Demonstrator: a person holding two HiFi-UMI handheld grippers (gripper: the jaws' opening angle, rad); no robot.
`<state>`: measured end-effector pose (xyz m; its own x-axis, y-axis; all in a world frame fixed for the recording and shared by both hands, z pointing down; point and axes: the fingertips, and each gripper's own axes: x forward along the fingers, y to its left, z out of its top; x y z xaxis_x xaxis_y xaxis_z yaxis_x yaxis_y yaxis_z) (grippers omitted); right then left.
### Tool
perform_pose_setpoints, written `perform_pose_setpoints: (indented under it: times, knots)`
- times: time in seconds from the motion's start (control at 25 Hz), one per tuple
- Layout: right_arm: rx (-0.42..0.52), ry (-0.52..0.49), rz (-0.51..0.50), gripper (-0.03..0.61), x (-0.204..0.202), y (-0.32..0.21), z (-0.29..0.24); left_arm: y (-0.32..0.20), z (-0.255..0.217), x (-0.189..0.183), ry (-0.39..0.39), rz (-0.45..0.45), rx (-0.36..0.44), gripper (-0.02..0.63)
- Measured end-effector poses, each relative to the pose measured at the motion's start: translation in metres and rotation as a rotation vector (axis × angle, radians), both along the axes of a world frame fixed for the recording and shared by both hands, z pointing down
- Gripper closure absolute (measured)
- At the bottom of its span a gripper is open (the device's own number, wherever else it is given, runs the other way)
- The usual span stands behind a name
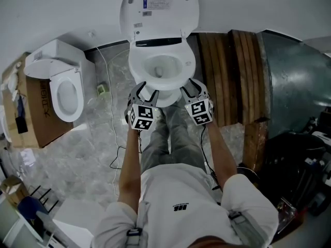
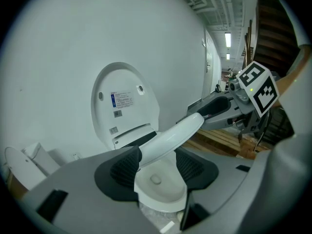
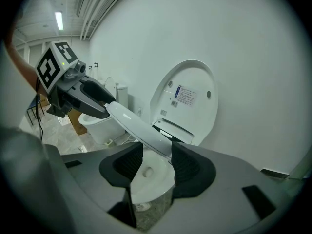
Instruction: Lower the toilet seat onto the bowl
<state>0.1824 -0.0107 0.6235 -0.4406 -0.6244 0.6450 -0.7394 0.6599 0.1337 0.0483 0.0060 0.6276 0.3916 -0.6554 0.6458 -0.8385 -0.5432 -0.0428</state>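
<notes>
Closest to my head camera, at 6 o'clock, is a white shirt [image 1: 176,190]. Two bare forearms reach from it toward 12 o'clock. Each hand carries a gripper topped by a marker cube [image 1: 142,117].

My left gripper [image 1: 145,93] sits just left of centre and my right gripper [image 1: 192,89] just right of it. Both are at the front edge of the toilet.

In the left gripper view the toilet seat [image 2: 170,133] runs slantwise between the dark pads. It presses against one pad and meets the top of the other, so the jaws are clamped on it. The right gripper view shows the same: the seat fills the gap between its pads, gripped.

The seat is tilted. Its front is raised off the bowl [image 1: 170,61], whose white inside shows beneath it. Its back is near the hinge.

Behind, at 12 o'clock, the lid [image 1: 160,6] stands upright against a pale wall [image 1: 62,9], with printed labels on its inner face.

At 9 o'clock a second toilet [image 1: 64,89] stands beside a cardboard box [image 1: 39,107] on a grey mottled floor [image 1: 88,149]. At 2 o'clock, wooden planks [image 1: 227,76] stand on edge.
</notes>
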Motion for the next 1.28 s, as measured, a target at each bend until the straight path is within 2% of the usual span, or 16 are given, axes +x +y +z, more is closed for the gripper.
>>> perform_pose_setpoints:
  times: [0.92,1.28]
  knots:
    - [-0.040,0.094,-0.057,0.385,0.006,0.054,0.067,0.055,0.070,0.005,-0.030,0.070,-0.067,0.347]
    - [-0.076,0.143,-0.088,0.376,0.010,0.072,0.099,0.073,0.102,0.008,-0.077,0.096,-0.106,0.341]
